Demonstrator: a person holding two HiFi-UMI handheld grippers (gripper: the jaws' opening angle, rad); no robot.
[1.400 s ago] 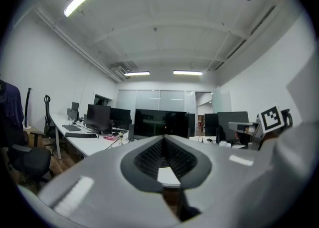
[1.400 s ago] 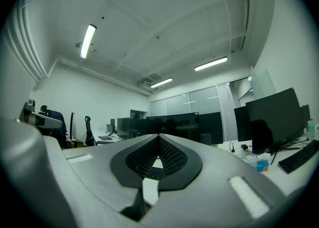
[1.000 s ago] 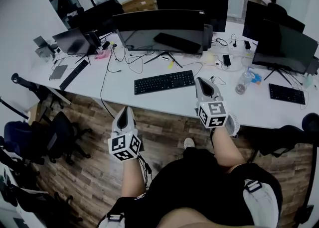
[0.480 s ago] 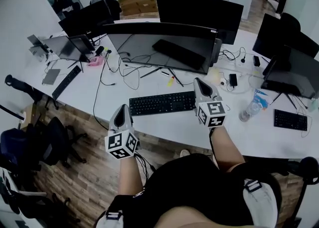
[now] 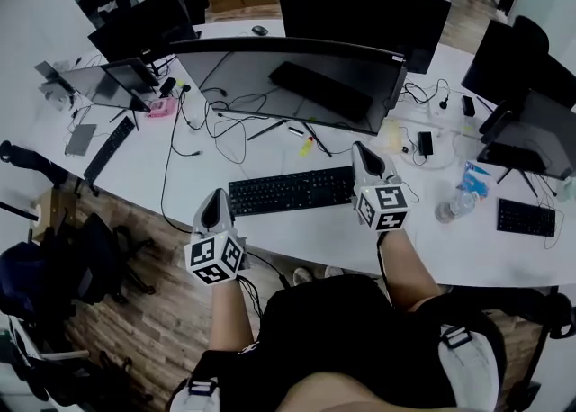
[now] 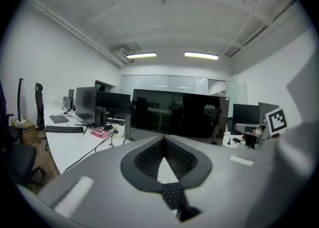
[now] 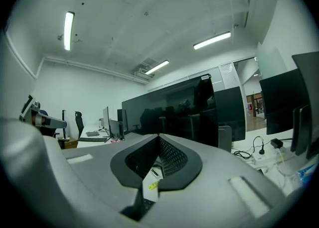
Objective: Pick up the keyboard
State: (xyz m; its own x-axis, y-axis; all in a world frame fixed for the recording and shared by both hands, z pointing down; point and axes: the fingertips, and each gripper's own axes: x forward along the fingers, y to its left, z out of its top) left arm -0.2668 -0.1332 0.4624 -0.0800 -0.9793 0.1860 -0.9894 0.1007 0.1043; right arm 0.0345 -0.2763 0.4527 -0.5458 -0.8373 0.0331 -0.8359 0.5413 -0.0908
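The keyboard (image 5: 290, 191) lies flat on the white desk (image 5: 306, 232), close to its near edge, in front of the wide dark monitor (image 5: 297, 86). It is not lifted. The left gripper (image 5: 219, 196) is held just beside the keyboard's left end, over the desk's near edge, with its jaws brought together and nothing between them; in the left gripper view a strip of keys (image 6: 172, 195) is seen below the closed jaws. The right gripper (image 5: 359, 147) is held at the keyboard's right end, jaws likewise together and empty; it possibly touches the keyboard, but contact cannot be made out. A yellow marker (image 5: 309, 144) lies on the desk beyond the keyboard, among loose cables (image 5: 216, 122). To the far right a bottle (image 5: 455, 206) stands, with a second keyboard (image 5: 526, 217) past it.
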